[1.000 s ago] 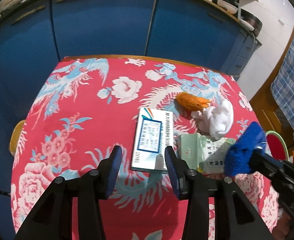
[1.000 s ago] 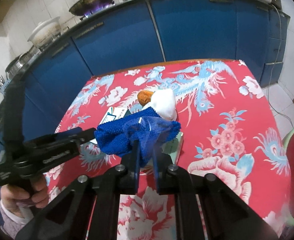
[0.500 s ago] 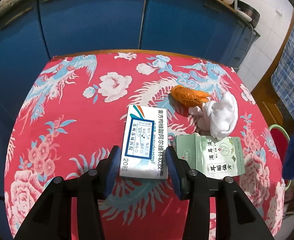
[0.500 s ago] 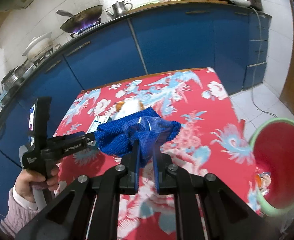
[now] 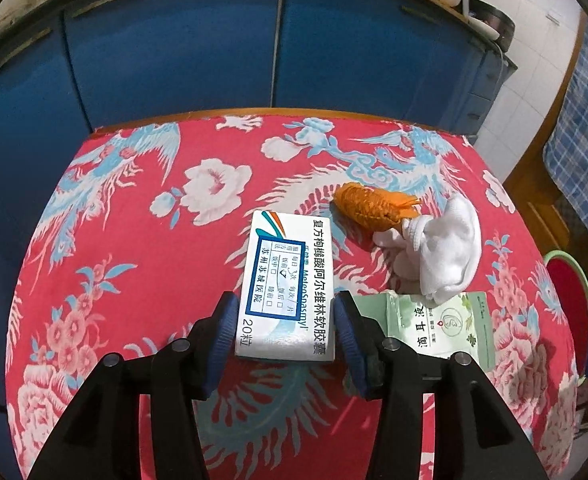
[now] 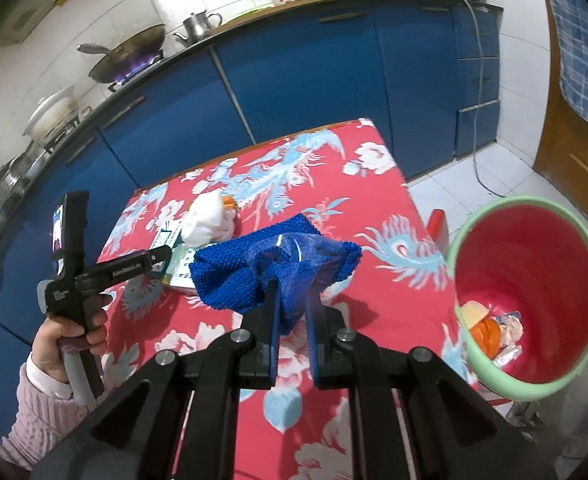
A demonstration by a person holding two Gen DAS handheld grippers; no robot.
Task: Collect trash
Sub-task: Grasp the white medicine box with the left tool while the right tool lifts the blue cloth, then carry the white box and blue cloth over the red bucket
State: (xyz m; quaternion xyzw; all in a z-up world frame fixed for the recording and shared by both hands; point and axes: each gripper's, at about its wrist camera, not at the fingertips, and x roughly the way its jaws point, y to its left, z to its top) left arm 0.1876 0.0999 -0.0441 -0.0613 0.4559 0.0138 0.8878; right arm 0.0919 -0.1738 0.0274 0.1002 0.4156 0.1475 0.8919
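A white medicine box (image 5: 286, 288) lies on the red flowered tablecloth (image 5: 134, 240). My left gripper (image 5: 286, 303) straddles the box's near end; its jaws are opening and the blue pads sit beside the box's sides. A green packet (image 5: 442, 328), a white sock (image 5: 446, 252) and an orange peel (image 5: 370, 208) lie to the right of the box. My right gripper (image 6: 294, 300) is shut on a blue knitted cloth (image 6: 254, 268), held above the table's right side. A green-rimmed red bin (image 6: 534, 248) stands just right of it, with scraps at its bottom.
Blue cabinets (image 5: 214, 52) run behind the table. A lit stove with a wok (image 6: 130, 56) and a kettle (image 6: 198, 24) sit on the counter. The bin (image 5: 566, 292) is off the table's right edge. A hand (image 6: 70, 332) holds the left gripper's handle.
My right gripper carried the blue cloth rightward, away from the other items and toward the bin. My left gripper came forward, so the white box now sits between its fingers.
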